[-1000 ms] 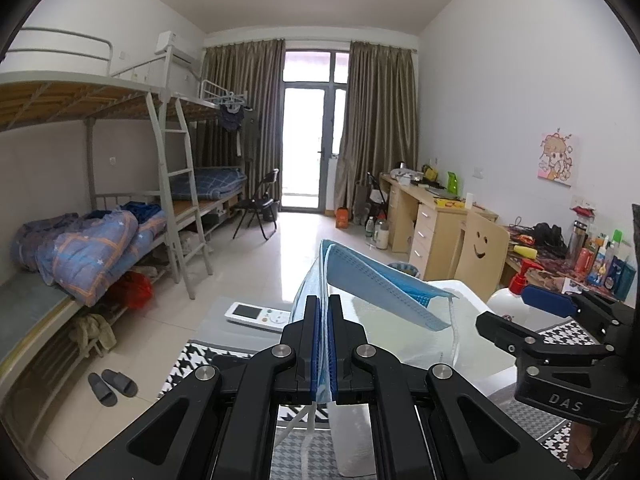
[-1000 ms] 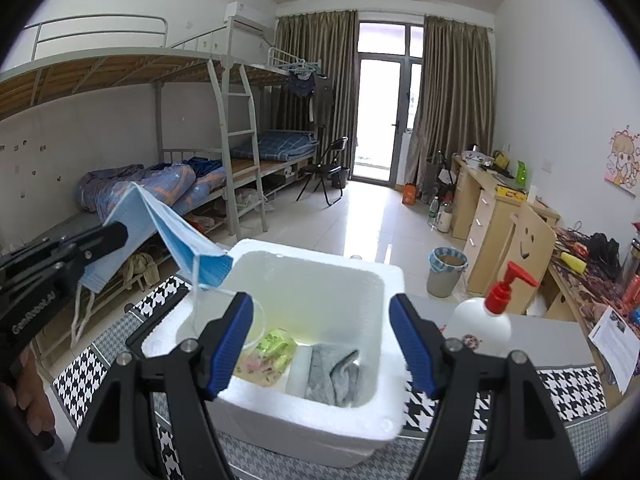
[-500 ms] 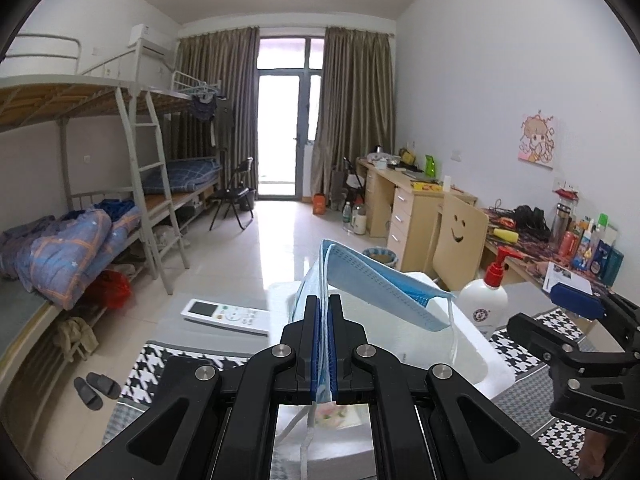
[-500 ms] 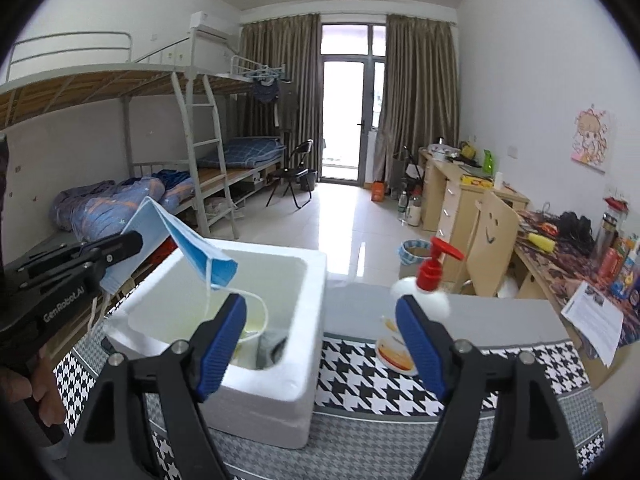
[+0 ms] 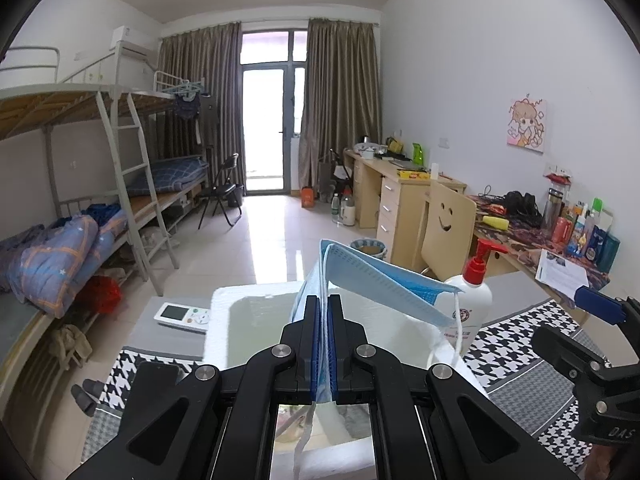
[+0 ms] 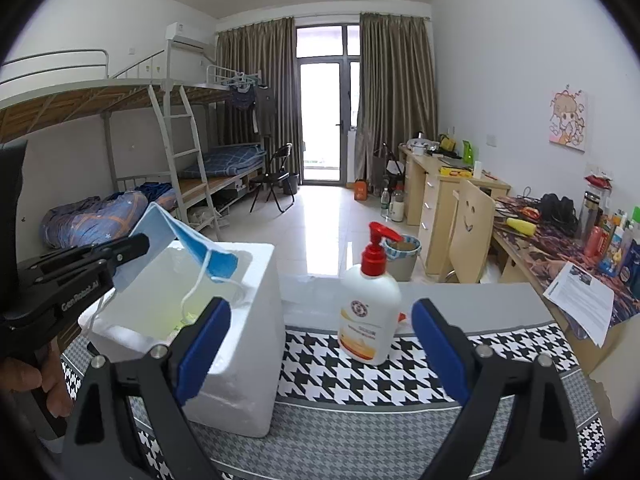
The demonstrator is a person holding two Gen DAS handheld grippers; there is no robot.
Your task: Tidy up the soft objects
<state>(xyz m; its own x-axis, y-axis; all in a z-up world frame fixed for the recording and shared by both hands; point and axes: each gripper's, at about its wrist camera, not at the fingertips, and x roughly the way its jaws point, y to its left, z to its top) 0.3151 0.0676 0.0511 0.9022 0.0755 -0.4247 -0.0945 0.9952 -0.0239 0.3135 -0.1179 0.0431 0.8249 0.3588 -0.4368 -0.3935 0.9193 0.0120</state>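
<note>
My left gripper (image 5: 323, 308) is shut on a blue face mask (image 5: 376, 280), which it holds above the open white foam box (image 5: 224, 320); the mask's white ear loops dangle toward the box. In the right wrist view the same mask (image 6: 188, 240) hangs from the left gripper (image 6: 132, 246) over the box (image 6: 256, 320). My right gripper (image 6: 320, 338) stands to the right of the box with its jaws opening and nothing between them. A white pump bottle (image 6: 370, 304) with a red top stands on the table just beyond its fingers.
The table wears a black-and-white houndstooth cloth (image 6: 380, 376). A white remote (image 5: 182, 314) lies left of the box. A desk (image 6: 560, 264) crowded with bottles and papers runs along the right wall; bunk beds (image 5: 80, 220) fill the left. A hand (image 6: 36, 380) grips the left tool.
Both views swung right: the box slid leftward and the pump bottle came in front of the right gripper. The right jaws spread wider. The left gripper kept its hold on the mask.
</note>
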